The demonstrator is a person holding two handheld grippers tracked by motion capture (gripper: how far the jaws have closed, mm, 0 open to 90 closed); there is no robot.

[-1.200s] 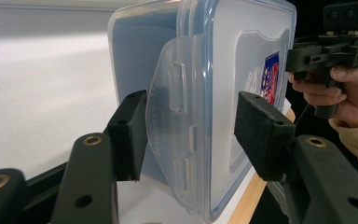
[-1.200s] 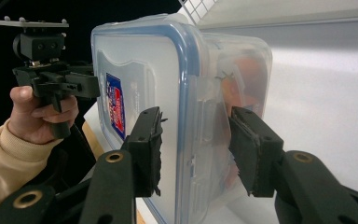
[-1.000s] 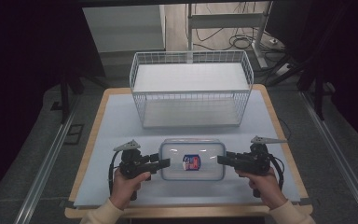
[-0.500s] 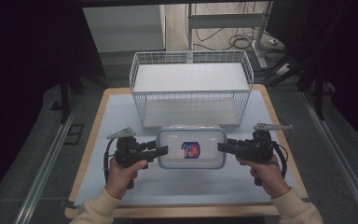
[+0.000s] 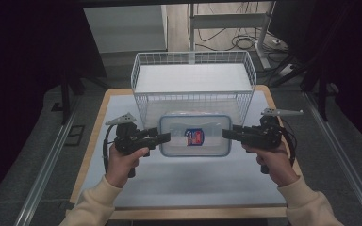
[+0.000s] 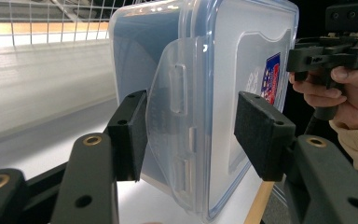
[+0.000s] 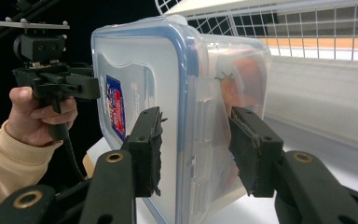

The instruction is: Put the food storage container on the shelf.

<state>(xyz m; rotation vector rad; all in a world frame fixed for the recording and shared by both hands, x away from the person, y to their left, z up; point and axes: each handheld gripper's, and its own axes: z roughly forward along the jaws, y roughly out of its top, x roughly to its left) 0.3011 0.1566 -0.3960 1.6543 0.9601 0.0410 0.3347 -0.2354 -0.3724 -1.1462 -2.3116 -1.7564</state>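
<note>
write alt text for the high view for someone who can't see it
A clear plastic lidded container is held between the left gripper and the right gripper, just in front of a white wire basket on a pale tabletop. The person's cream sleeves enter from below.

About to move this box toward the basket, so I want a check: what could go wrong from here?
1. Both grippers, left and right, straddle the box's end flaps with gaps showing; it could slip or tilt.
2. The basket's front wall stands right behind the box; the box could catch on it.
</note>
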